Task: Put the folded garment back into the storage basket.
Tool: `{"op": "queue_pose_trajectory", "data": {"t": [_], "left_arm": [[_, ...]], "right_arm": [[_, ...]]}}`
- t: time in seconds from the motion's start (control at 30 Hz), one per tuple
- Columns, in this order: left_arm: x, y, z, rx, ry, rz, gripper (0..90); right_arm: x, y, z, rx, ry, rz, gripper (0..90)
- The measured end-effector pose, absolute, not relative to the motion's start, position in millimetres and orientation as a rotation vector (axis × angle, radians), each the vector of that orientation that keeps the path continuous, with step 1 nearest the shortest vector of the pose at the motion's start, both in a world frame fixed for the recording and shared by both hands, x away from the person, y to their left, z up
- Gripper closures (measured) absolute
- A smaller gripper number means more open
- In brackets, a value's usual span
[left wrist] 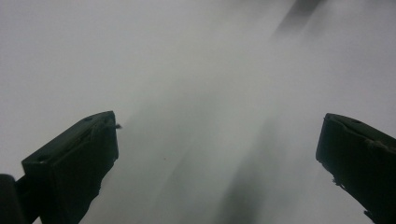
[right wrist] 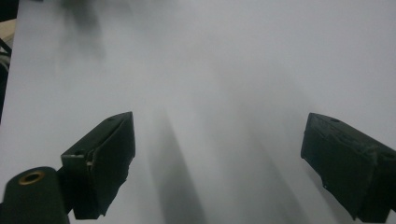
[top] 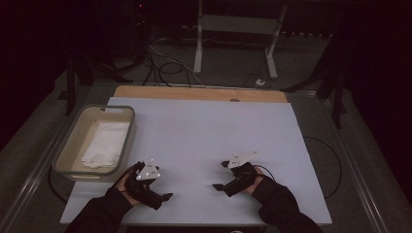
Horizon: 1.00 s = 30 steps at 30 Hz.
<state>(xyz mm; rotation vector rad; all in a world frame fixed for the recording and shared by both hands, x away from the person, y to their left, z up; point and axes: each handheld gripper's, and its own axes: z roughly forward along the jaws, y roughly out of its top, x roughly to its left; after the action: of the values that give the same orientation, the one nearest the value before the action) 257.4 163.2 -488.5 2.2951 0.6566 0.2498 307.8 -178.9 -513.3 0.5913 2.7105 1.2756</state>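
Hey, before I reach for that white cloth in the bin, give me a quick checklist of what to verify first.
1. Left gripper open: ok, its black fingers stand wide apart.
2. Right gripper open: ok, nothing between its fingers.
3. Folded white cloth lies inside the grey rectangular plastic bin: ok.
4. Light blue table mat between left gripper and bin is bare: ok.
5. Which cloth edge is loose: cannot tell.

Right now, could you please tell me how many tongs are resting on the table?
2: the left tongs lie near the table's front edge beside the bin; the right tongs lie right of centre, both open.
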Motion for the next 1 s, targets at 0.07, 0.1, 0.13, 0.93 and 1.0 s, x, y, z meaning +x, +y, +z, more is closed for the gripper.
{"op": "queue_pose_trajectory", "data": {"t": [0.07,0.1,0.13,0.93,1.0], "left_arm": [[256.5,165.1,-489.0,2.300,0.645,0.242,0.0],[255.7,165.9,-489.1,2.298,0.638,0.238,0.0],[255.1,166.4,-489.4,2.298,0.640,0.232,0.0],[251.4,183.3,-498.1,2.281,0.653,0.214,0.0],[251.0,184.4,-498.6,2.279,0.653,0.213,0.0]], "right_arm": [[306.1,-183.8,-514.5,0.589,2.708,1.265,9.9],[305.3,-186.6,-514.7,0.586,2.705,1.255,10.0],[304.1,-189.1,-514.9,0.596,2.701,1.263,9.9],[277.1,-256.5,-512.3,0.699,2.639,1.206,10.0],[274.7,-261.6,-512.5,0.713,2.633,1.219,10.0]]}}
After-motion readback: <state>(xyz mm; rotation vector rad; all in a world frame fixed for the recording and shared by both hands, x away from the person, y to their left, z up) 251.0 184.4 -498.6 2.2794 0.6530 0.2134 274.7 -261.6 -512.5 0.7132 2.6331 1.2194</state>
